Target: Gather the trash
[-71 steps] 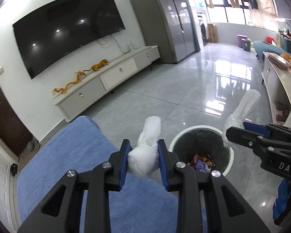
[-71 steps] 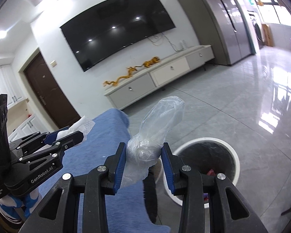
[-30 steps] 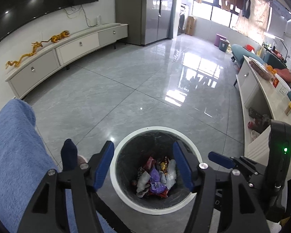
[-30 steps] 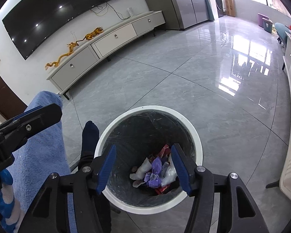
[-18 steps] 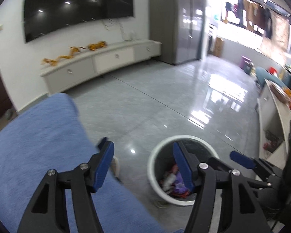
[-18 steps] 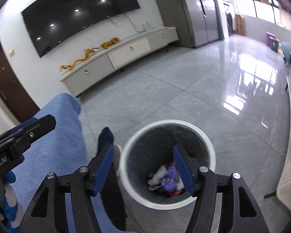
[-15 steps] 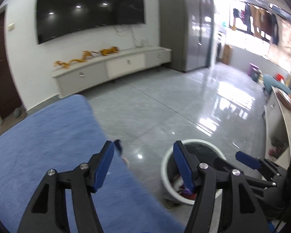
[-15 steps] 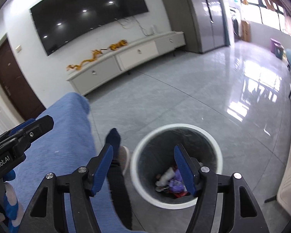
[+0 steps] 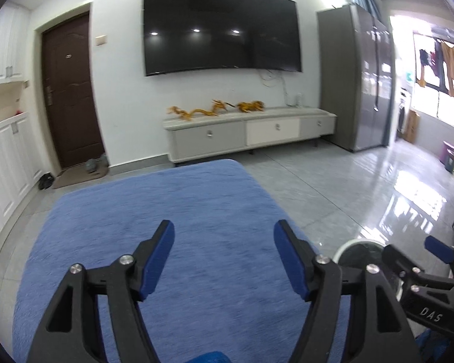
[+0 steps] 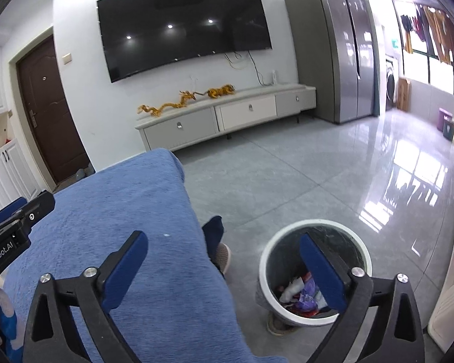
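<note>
- The trash [image 10: 299,295] lies as a crumpled heap of white, purple and red scraps at the bottom of the bin [image 10: 268,252]; nothing is left in either claw.
- The heap has no clear long axis and points no particular way; it is a loose pile, slumped toward the near side of the bin floor.
- The bin is round, white-rimmed and dark-lined, standing upright on the grey tile floor [image 10: 302,181] with its mouth open to the ceiling, which suits dropping things in from above.
- It stands just beside the edge of the blue-covered counter [image 10: 121,211], probably so scraps picked there travel only a short way.
- The right claw [image 10: 224,260] has its jaws wide apart and holds nothing; it hangs over the gap between counter edge and bin, one blue pad in front of the bin mouth.
- The left claw [image 9: 224,257] is likewise spread wide and empty, aimed over the blue counter, where no scrap shows apart from a tiny white speck [image 10: 166,235].
- A dark-socked foot in a slipper [image 10: 218,245] shows between counter and bin.
- My judgement: the collecting looks finished or nearly so.
</note>
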`<state>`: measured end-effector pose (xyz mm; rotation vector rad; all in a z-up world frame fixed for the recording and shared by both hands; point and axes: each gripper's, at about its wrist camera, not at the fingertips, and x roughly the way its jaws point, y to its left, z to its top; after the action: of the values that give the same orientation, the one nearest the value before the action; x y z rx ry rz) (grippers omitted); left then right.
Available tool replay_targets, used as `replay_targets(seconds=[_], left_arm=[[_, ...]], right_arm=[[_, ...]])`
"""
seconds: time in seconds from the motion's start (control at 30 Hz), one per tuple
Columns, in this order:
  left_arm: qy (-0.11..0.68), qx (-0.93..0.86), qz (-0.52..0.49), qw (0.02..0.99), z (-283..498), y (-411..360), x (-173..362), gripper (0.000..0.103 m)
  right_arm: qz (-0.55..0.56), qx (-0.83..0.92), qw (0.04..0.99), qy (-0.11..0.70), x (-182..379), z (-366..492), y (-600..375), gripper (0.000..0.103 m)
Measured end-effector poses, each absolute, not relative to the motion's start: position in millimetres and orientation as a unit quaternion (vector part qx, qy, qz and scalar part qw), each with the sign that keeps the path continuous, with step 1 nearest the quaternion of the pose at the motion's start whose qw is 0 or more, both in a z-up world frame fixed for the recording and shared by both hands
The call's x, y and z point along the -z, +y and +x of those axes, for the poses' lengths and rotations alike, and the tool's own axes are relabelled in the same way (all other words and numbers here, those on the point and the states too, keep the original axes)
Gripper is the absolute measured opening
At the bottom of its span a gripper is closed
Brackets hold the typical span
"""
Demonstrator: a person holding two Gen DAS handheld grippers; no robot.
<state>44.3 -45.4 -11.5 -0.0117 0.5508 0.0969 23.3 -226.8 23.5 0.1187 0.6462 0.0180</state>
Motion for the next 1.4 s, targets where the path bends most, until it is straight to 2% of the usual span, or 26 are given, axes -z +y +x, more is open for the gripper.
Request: replay_targets(seconds=[0.07,0.23,0.63,1.4], left_arm=[[0.263,-0.060,-0.016,0.963,33,-31,11,0.078],[0.250,-0.088,-0.034,0.964,18,-6,8,0.082],[0.230,-0.120,-0.048,0.965,-24,17,3,0.083],[0.209,-0.129,-0.051,0.968,-53,23,-11,0.084]], right_arm=[[0.053,-0.008,0.949,0.310,-25,17,-219,0.103],[0.036,-0.003,0.957,0.289,-32,6,-201,0.103],[0.000,0.005,0.971,0.239,-45,-15,-175,0.103],[0.010,-0.001,0.975,0.223,-48,-36,-166,0.103]])
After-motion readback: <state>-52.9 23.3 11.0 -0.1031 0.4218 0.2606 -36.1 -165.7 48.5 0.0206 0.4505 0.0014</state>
